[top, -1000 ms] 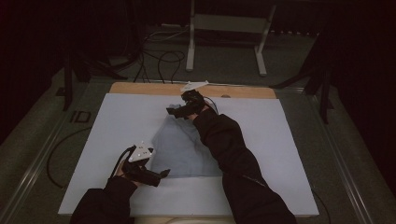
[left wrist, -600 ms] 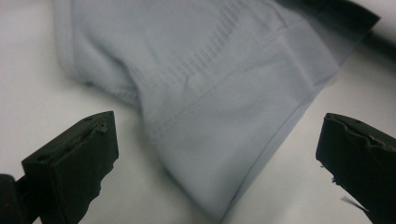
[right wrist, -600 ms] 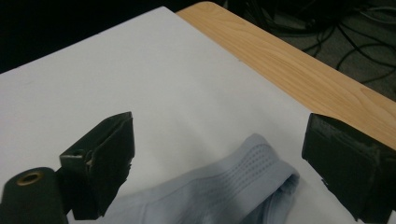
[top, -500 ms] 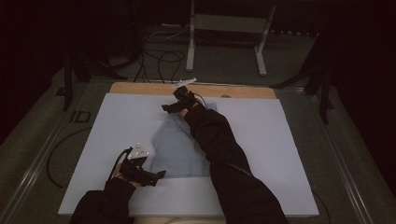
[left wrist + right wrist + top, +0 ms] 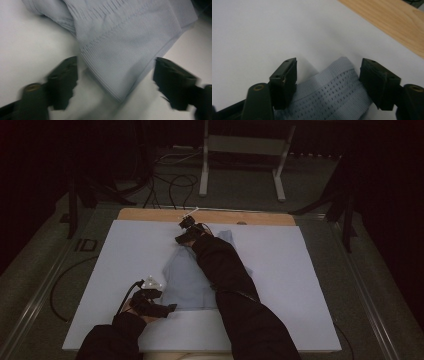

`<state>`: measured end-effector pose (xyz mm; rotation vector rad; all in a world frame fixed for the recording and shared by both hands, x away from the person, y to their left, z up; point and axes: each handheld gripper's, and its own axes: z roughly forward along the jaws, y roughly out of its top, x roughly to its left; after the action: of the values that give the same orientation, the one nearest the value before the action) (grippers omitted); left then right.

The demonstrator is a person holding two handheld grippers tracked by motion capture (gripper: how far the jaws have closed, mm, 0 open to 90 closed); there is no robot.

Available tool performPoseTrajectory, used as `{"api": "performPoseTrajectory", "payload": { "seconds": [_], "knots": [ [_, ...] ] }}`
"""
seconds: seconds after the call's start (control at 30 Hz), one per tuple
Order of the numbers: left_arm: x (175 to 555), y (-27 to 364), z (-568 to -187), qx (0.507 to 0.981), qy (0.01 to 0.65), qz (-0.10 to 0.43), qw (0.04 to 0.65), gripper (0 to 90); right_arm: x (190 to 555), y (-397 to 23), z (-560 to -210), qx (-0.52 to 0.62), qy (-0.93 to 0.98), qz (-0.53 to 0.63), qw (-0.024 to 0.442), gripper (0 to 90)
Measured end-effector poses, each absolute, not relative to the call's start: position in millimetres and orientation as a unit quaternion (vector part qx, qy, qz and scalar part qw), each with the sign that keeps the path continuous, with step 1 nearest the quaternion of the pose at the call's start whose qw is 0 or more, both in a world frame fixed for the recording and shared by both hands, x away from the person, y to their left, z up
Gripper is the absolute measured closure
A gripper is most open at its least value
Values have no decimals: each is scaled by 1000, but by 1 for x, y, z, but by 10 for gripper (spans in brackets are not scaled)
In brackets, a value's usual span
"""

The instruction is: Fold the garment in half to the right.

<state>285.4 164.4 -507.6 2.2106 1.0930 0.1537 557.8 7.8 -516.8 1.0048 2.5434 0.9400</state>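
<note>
A pale blue ribbed garment [image 5: 186,279] lies flat on the white sheet [image 5: 300,270] that covers the table. My left gripper [image 5: 169,309] is at the garment's near left corner. In the left gripper view that corner [image 5: 125,45] lies between the jaws of the left gripper [image 5: 115,75], which have just been closing and stand apart from the cloth. My right gripper [image 5: 181,239] reaches to the garment's far end. Its jaws have also been closing, and the right gripper [image 5: 328,75] straddles a perforated band end [image 5: 332,95] without visibly pinching it.
A bare wooden strip [image 5: 150,215] runs along the table's far edge, close behind the right gripper [image 5: 387,20]. Beyond it stand a metal frame's legs [image 5: 205,165] and loose cables [image 5: 170,180] on the floor. A cable [image 5: 60,285] trails off the table's left.
My right hand has shifted a little left and come down onto the garment's far end. The left hand has stayed at the near corner.
</note>
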Motion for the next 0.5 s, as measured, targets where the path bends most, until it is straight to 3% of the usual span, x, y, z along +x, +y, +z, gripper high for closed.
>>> {"api": "performPoseTrajectory", "payload": {
  "seconds": [0.27,0.5],
  "knots": [
    [285,164,-509,840,429,59,328,489,563,16,-518,331,887,293,133,459],
    [286,161,-510,841,426,48,331,653,561,21,-515,318,895,286,125,753]
  ]
}}
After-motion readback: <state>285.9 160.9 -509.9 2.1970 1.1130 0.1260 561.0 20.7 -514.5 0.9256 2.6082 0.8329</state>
